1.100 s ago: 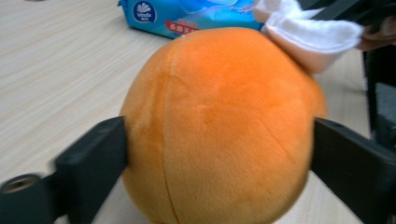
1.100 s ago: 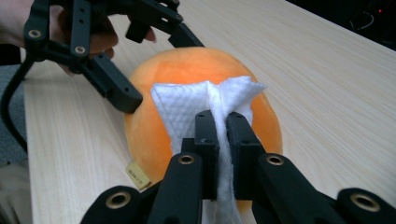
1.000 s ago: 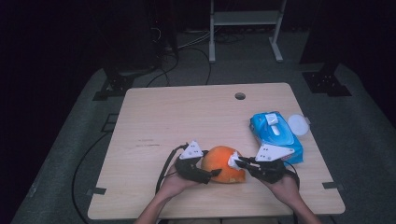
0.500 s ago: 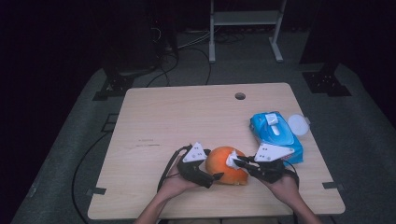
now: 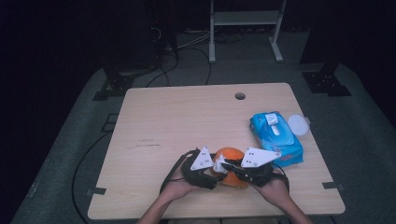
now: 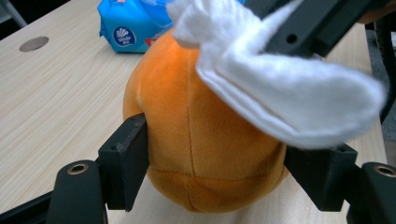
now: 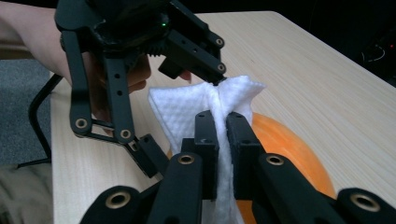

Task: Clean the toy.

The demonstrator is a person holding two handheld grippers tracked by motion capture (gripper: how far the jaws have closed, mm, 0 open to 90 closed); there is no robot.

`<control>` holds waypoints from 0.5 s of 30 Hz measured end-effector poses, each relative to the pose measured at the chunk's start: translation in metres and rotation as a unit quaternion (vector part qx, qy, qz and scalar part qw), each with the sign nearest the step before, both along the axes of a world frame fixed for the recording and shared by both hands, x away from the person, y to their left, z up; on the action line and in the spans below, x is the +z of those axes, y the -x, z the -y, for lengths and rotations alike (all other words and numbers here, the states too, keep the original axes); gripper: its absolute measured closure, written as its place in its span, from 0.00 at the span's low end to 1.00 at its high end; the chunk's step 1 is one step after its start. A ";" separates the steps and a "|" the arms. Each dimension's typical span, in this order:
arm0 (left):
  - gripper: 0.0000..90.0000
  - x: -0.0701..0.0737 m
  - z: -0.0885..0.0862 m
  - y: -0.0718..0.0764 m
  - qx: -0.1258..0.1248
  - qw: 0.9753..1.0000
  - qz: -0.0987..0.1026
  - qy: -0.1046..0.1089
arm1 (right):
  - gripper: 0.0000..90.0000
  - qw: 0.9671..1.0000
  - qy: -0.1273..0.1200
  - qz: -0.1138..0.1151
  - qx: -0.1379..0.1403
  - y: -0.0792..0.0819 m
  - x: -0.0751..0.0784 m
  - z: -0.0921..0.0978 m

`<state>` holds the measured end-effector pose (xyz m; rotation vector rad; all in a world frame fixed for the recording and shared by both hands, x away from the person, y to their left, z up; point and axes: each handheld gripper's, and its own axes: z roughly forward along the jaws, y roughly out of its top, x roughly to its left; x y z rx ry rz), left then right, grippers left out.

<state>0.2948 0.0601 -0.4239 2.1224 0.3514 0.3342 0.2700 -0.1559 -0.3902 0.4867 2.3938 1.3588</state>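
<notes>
Hands at near desk edge: left claw (image 5: 211, 173) clamped on orange plush ball (image 5: 232, 164), right claw (image 5: 227, 165) pinching white wipe (image 5: 218, 164) atop ball. Blue wipes pack (image 5: 275, 138) right. Pale wood desk (image 5: 187, 121), cable hole (image 5: 240, 96); beyond, dark room, grey floor (image 5: 70, 149), cables, white stand (image 5: 245, 21).

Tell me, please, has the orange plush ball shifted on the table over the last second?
No. The orange plush ball sits in the same spot left of the blue wipes pack, held between the left gripper's jaws.
</notes>
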 end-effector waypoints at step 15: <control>0.22 -0.004 0.004 -0.009 0.012 0.994 -0.081 0.078 | 0.93 0.998 -0.030 -0.015 -0.061 -0.007 0.001 0.049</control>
